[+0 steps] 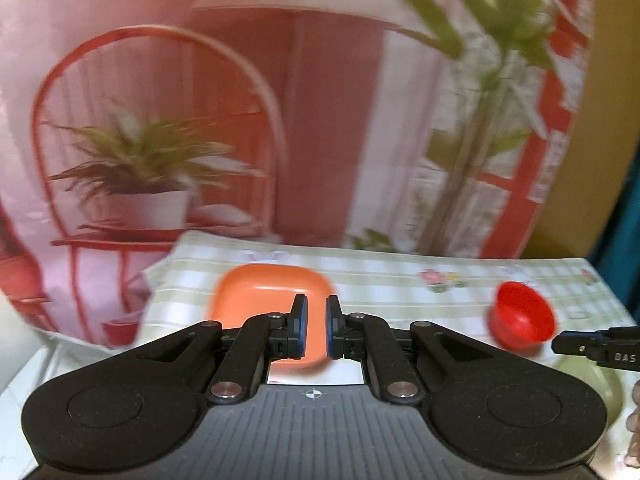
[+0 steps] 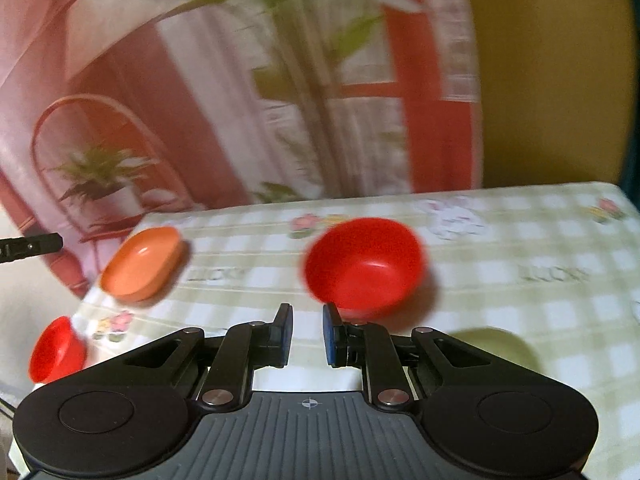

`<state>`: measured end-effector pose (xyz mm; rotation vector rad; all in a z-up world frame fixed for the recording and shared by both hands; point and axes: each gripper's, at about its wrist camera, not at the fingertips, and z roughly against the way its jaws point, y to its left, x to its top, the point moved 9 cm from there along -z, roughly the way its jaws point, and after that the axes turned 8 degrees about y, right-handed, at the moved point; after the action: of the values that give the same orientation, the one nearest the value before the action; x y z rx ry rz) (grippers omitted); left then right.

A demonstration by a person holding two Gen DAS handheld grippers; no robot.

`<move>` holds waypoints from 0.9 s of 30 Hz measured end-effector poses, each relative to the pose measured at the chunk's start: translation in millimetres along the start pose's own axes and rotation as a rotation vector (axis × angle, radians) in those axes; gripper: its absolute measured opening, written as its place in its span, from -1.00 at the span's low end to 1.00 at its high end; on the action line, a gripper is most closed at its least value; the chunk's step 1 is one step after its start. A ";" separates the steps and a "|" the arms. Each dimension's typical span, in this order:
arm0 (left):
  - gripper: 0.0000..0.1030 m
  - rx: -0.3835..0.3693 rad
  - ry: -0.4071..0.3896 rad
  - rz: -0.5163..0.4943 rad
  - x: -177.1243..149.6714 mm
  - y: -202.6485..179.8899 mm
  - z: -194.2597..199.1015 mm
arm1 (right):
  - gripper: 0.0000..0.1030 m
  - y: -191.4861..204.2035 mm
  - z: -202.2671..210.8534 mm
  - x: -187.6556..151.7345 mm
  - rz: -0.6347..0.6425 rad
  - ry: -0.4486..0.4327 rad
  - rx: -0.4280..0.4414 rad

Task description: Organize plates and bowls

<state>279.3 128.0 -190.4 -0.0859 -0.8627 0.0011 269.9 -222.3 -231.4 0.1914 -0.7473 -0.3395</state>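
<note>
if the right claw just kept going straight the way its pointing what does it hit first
Most likely the red bowl, which sits just beyond the right claw and slightly to its right. The claw holds nothing. Depth is unclear, so it might graze the bowl's left side or meet the checked tablecloth.

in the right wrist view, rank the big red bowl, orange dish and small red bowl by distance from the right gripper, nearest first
1. big red bowl, just beyond the right gripper, slightly right
2. orange dish, far left
3. small red bowl, left edge; too close to call against the dish

Two red bowls, one orange plate and one pale green dish sit out.
</note>
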 end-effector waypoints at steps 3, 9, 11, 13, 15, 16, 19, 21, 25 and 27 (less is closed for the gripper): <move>-0.81 0.027 0.006 0.035 1.4 26.6 -14.5 | -0.68 29.2 -20.1 8.0 0.039 0.023 0.028; -0.81 0.052 0.036 0.133 3.6 73.0 -59.1 | -0.69 74.3 -62.8 25.3 0.070 0.056 0.082; -0.77 0.057 0.051 0.151 3.0 83.1 -73.0 | -0.69 85.1 -75.9 32.5 0.071 0.058 0.099; -0.59 0.058 0.068 0.168 3.9 91.1 -90.3 | -0.68 96.5 -91.0 40.6 0.087 0.065 0.111; -0.34 0.061 0.071 0.190 3.4 99.6 -101.3 | -0.68 107.5 -106.0 46.8 0.115 0.071 0.102; -0.34 0.060 0.070 0.203 3.1 102.7 -105.8 | -0.68 112.6 -112.9 49.9 0.128 0.074 0.099; -0.34 0.052 0.087 0.234 1.5 109.3 -119.9 | -0.68 129.3 -134.3 60.8 0.160 0.083 0.100; -0.34 0.052 0.102 0.237 -0.4 111.6 -127.9 | -0.68 138.9 -148.7 66.8 0.176 0.087 0.097; -0.34 0.064 0.146 0.218 -4.4 114.0 -144.1 | -0.68 153.0 -175.3 75.2 0.198 0.103 0.090; -0.34 0.070 0.174 0.211 -7.5 114.0 -150.4 | -0.67 157.8 -188.5 77.0 0.204 0.114 0.079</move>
<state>392.4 230.0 -302.0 -0.1097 -0.6758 0.2179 489.8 -94.7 -272.8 0.2056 -0.6609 -0.1046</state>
